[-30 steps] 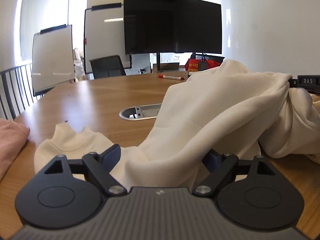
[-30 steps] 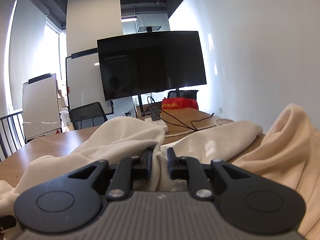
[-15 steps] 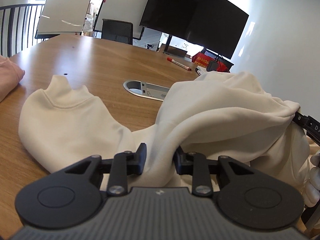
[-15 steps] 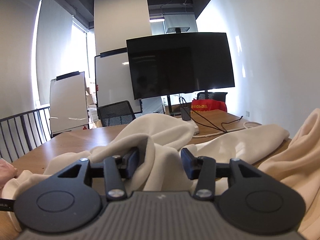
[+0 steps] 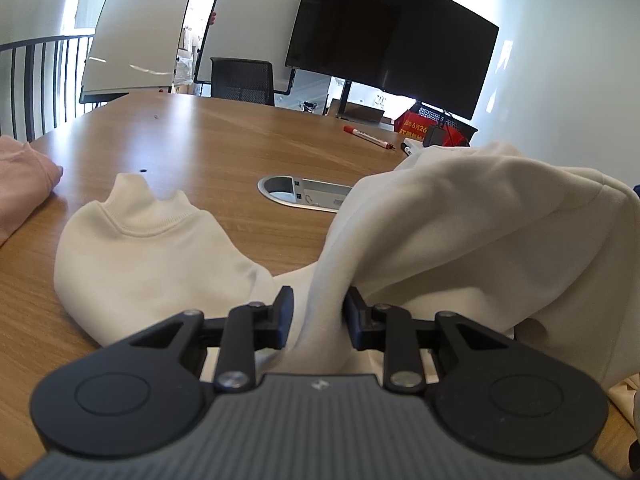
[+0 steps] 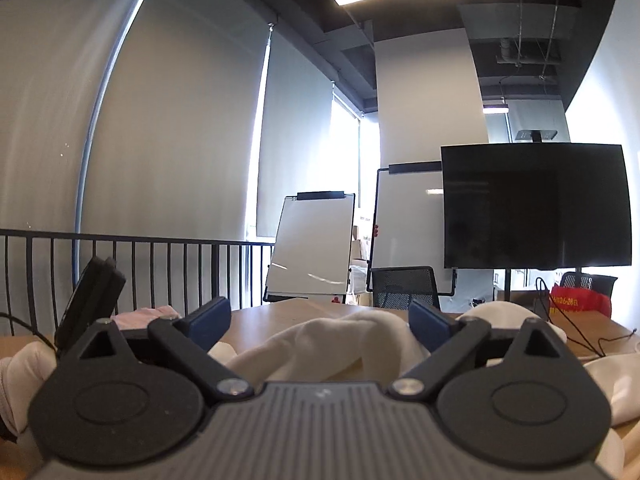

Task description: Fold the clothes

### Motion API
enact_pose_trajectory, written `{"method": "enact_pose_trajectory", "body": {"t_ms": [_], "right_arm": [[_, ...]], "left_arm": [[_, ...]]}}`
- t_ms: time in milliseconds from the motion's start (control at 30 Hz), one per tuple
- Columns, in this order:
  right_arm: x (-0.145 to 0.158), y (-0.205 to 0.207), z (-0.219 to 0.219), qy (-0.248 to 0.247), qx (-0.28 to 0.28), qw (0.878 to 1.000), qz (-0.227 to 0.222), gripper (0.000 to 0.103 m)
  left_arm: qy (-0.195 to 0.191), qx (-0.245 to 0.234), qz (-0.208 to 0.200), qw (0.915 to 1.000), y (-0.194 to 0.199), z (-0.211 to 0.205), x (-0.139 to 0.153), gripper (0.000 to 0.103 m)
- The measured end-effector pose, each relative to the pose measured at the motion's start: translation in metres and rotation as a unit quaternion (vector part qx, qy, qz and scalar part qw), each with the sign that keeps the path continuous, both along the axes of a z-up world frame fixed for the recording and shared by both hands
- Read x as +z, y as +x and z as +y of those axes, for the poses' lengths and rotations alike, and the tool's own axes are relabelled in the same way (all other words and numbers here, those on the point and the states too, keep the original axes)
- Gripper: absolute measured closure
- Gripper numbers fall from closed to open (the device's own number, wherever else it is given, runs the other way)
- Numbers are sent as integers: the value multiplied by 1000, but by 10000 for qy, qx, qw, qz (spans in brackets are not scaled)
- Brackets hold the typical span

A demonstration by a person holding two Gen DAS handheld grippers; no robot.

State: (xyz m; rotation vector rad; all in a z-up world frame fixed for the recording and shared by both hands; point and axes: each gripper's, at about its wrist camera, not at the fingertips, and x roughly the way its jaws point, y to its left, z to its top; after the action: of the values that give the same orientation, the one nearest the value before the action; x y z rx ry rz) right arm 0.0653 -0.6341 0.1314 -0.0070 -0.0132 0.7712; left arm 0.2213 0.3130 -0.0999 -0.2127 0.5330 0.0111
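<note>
- The cream sweatshirt (image 5: 460,216) lies bunched on the wooden table (image 5: 200,140), with one sleeve and its ribbed cuff (image 5: 140,216) spread flat toward the left of my left camera view.
- The rest of the sweatshirt rises in a thick heap to the right, with a twisted ridge of cloth running straight back toward me.
- My left gripper (image 5: 318,316) has that ridge pinched between its two pads and the jaws are closing on it; the fabric fills the narrow gap and both pads press on it.
- My right gripper (image 6: 318,322) points about level across the room, and its jaws are opening, standing wide apart.
- A hump of the same sweatshirt (image 6: 340,344) sits low between the right fingers, and neither blue pad touches it as far as I can see.
- At the left edge of the left view a pink garment (image 5: 20,176) rests on the table, apart from the cream sleeve.
- Beyond the sweatshirt an oval metal cable port (image 5: 304,196) is set into the tabletop.
- Farther back a red-capped marker (image 5: 366,136) lies on the wood.
- Behind the table stand a large dark screen (image 5: 392,40), two whiteboards (image 5: 132,36) and a black mesh chair (image 5: 242,80).
- A red bag (image 5: 416,126) sits just under the screen's right side.
- In the right view a black railing (image 6: 140,268) runs along the left.
</note>
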Motion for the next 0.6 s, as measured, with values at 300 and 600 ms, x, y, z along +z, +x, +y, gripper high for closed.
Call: {"method": "enact_pose_trajectory", "body": {"t_ms": [300,600], "right_arm": [[1,-14,18,79,-203,9997,118,4],[-14,9,36,-258,-1289,9908,319,14]], "left_arm": [[1188,-768,-1418,9797,-33,-51,13,87],[1238,-815,-1420,9787,-32,-54,7,88]]}}
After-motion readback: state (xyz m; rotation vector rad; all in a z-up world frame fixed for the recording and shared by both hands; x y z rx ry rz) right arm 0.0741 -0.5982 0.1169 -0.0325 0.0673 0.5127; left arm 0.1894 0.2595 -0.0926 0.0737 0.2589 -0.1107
